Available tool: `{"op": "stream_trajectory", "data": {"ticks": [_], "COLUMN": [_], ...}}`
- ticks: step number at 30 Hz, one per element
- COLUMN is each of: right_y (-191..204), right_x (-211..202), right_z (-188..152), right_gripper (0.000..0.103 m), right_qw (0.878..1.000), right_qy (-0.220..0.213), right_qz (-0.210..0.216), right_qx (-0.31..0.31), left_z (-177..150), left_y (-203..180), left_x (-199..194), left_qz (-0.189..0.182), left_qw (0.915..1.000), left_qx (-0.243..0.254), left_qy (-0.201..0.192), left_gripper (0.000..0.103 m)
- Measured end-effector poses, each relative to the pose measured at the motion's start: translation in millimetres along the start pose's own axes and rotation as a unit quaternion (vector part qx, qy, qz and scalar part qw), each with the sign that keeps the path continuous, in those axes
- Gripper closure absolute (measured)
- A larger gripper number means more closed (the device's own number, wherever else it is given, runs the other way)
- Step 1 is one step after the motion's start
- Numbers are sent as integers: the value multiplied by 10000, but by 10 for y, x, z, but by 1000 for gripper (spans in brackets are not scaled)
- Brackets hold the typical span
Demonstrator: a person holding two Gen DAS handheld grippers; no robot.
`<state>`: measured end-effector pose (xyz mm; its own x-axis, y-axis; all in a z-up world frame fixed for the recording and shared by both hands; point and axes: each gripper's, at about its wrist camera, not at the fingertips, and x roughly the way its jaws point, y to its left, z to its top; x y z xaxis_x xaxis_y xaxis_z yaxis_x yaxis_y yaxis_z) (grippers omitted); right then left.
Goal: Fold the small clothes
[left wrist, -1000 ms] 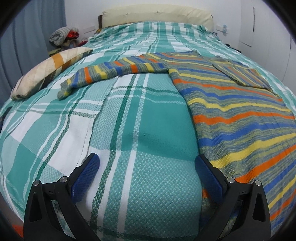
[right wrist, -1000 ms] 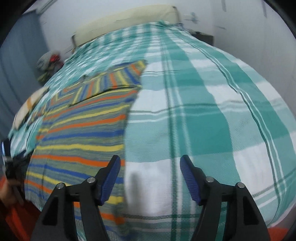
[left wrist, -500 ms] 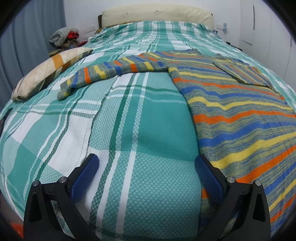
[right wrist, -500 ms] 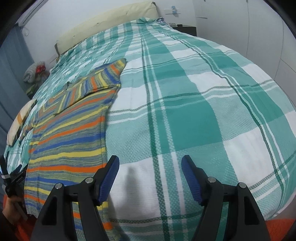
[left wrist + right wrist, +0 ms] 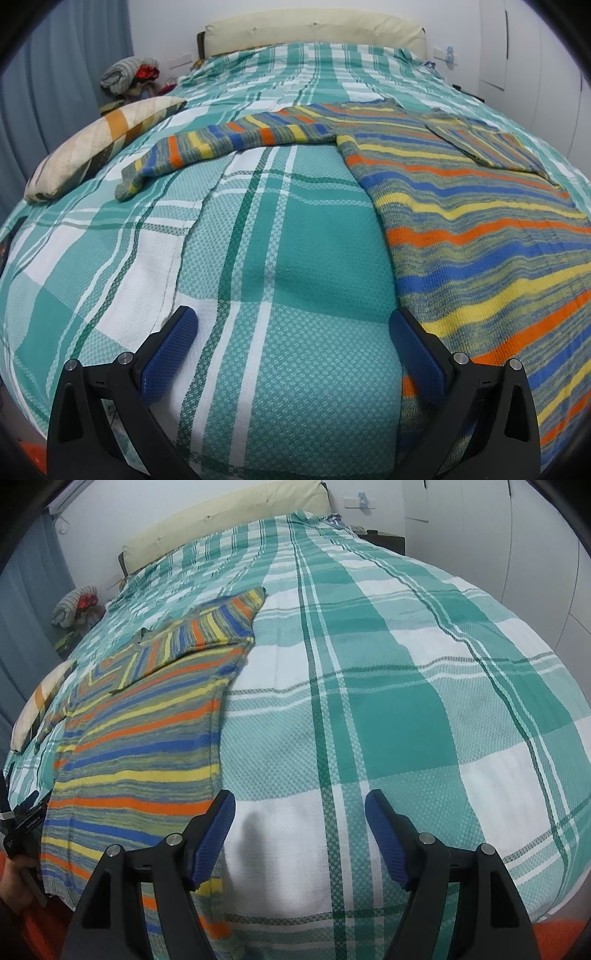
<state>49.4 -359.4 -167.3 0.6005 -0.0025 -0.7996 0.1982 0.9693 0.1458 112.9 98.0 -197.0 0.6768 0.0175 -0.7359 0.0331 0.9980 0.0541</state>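
Observation:
A striped knit sweater (image 5: 480, 221) in orange, blue, yellow and grey lies flat on the bed. One sleeve (image 5: 221, 144) stretches out to the left; the other sleeve (image 5: 480, 144) is folded over the body. My left gripper (image 5: 293, 332) is open and empty above the bedspread, its right finger at the sweater's left hem edge. My right gripper (image 5: 299, 819) is open and empty, with the sweater (image 5: 140, 746) to its left and its left finger at the hem's right edge.
The bed wears a green and white plaid spread (image 5: 258, 240). A striped pillow (image 5: 99, 147) lies at the left edge. A pile of clothes (image 5: 129, 77) sits by the curtain. A cream headboard (image 5: 314, 29) and white walls stand behind.
My right gripper has swung its view rightward, so the sweater now sits further left in its view. My left gripper has barely moved.

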Motion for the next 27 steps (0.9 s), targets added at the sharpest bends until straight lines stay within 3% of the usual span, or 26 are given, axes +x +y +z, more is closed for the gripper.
{"op": "stream_trajectory", "data": {"ticks": [16, 27], "right_y": [-48, 442], "right_x": [-172, -243], "right_z": [-6, -188], "right_gripper": [30, 30], "right_qw": [9995, 9929], "right_qy": [-261, -329], "right_qz": [61, -216], "right_qx": [150, -1126], "left_z": [-12, 70], "left_y": [-12, -8], "left_x": [-11, -6], "left_qz": [73, 4], "left_qw": [10000, 9997], "left_qx": [-13, 8], "left_qy": [10, 243], "left_gripper": [0, 0]}}
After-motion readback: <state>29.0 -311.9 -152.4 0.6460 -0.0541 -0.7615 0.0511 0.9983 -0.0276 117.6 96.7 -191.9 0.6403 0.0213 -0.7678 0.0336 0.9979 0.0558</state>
